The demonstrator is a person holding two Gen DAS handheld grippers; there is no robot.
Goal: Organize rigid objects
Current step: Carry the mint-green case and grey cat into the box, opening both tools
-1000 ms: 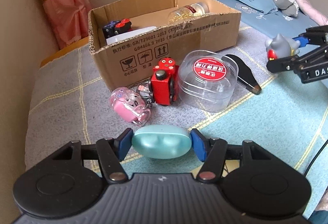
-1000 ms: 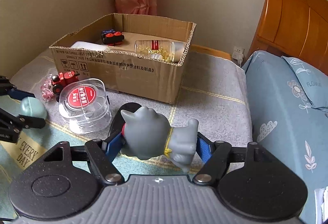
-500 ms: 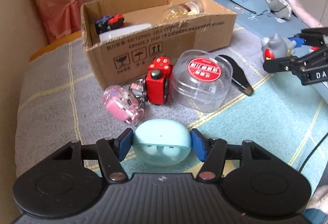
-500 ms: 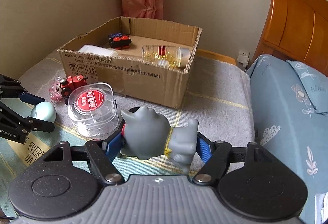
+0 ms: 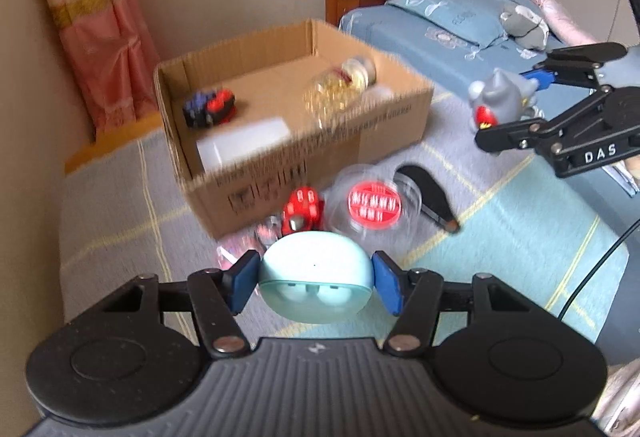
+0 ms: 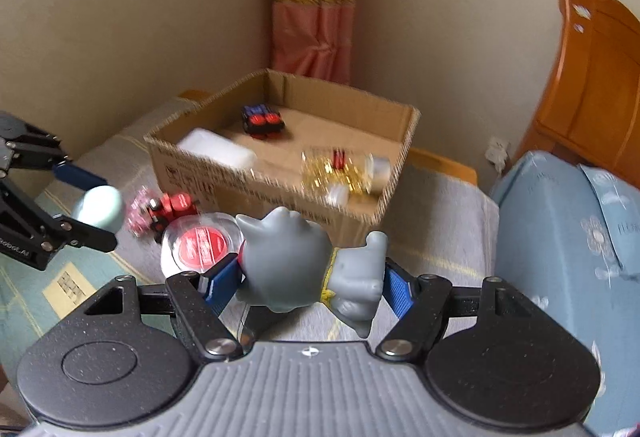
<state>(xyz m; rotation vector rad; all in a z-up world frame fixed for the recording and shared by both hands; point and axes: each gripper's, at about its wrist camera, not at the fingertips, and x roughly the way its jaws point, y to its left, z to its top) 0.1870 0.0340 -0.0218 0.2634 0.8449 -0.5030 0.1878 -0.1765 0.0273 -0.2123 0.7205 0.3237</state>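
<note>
Both grippers have risen since the earlier frames, so the cardboard box (image 5: 292,125) now shows more of its floor from above. In the left gripper (image 5: 314,283) a pale mint earbud case (image 5: 314,277) sits squeezed between the blue pads, lifted clear of the blanket on the near side of the box. To the right of the box, the right gripper (image 6: 314,281) is clamped on a grey cat figurine (image 6: 304,265), also held off the bed and lower than the box rim in its own view.

I judge the step in hand to be carrying both pieces up and over the box wall. To do it well, keep each clamp steady, clear the near rim before moving forward, and release one at a time over bare cardboard rather than onto what already lies inside, since the round case could roll.

Inside the box are a blue-and-red toy car (image 6: 262,119) toward the far left corner, a white rectangular block (image 6: 218,153) against the near left wall, and a clear bottle of yellow capsules (image 6: 344,171) on its side at the right. Just outside the near wall sit a red toy (image 5: 302,211), a pink trinket (image 6: 138,209), a clear round tub with a red label (image 5: 372,201) and a black flat tool (image 5: 428,197).
</note>
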